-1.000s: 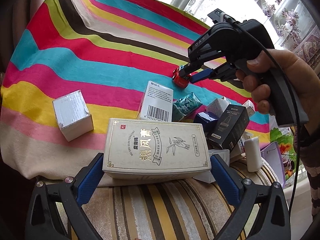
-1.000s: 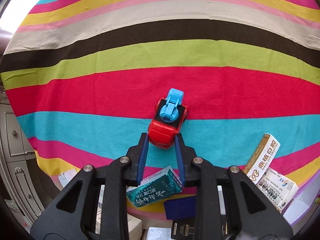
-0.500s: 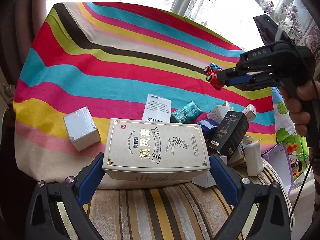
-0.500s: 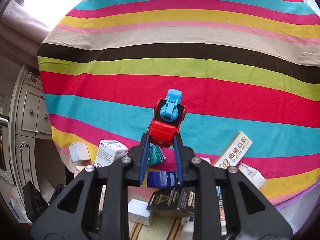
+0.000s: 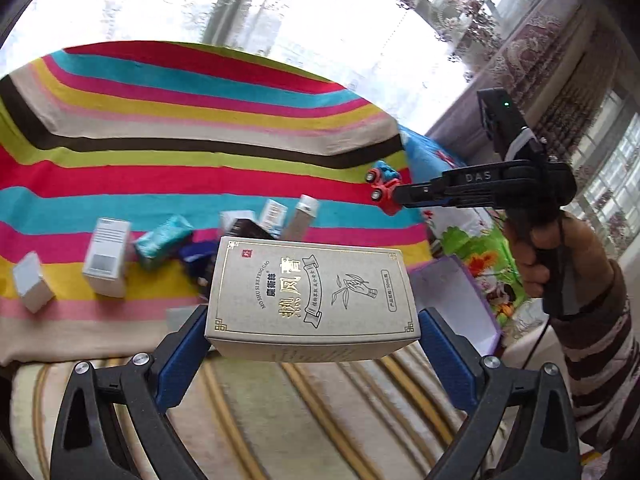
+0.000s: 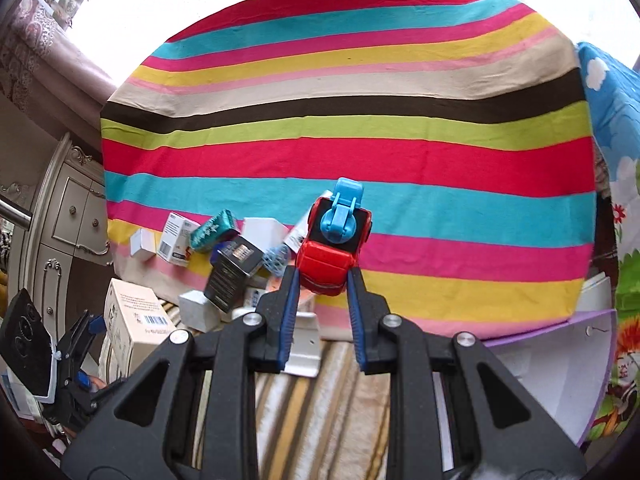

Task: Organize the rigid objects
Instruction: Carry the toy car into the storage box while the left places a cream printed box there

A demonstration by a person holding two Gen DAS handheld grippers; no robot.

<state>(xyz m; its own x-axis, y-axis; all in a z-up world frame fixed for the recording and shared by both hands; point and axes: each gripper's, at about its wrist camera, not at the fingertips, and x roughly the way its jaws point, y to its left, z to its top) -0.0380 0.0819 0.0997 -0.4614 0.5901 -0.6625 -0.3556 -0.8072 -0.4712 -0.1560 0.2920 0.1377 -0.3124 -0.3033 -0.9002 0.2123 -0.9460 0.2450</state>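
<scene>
My left gripper (image 5: 312,322) is shut on a large beige carton with gold Chinese lettering (image 5: 314,294) and holds it up above the striped cloth (image 5: 168,176). The carton also shows in the right wrist view (image 6: 134,322) at lower left. My right gripper (image 6: 322,280) is shut on a red toy car with a blue top (image 6: 332,246), held high above the cloth (image 6: 400,160). In the left wrist view the car (image 5: 384,190) sits at the tip of the right gripper (image 5: 396,196).
Several small boxes lie in a heap on the cloth: a white box (image 5: 106,260), a teal packet (image 5: 162,240), a black box (image 6: 234,268). An open purple-edged white box (image 5: 456,300) stands at the right, also in the right wrist view (image 6: 552,360). A striped cushion (image 5: 280,420) lies below.
Both grippers have risen and swung right with their loads. The carton has lifted off the cushion edge. The car has gone from just above the cloth to high over its right side.
</scene>
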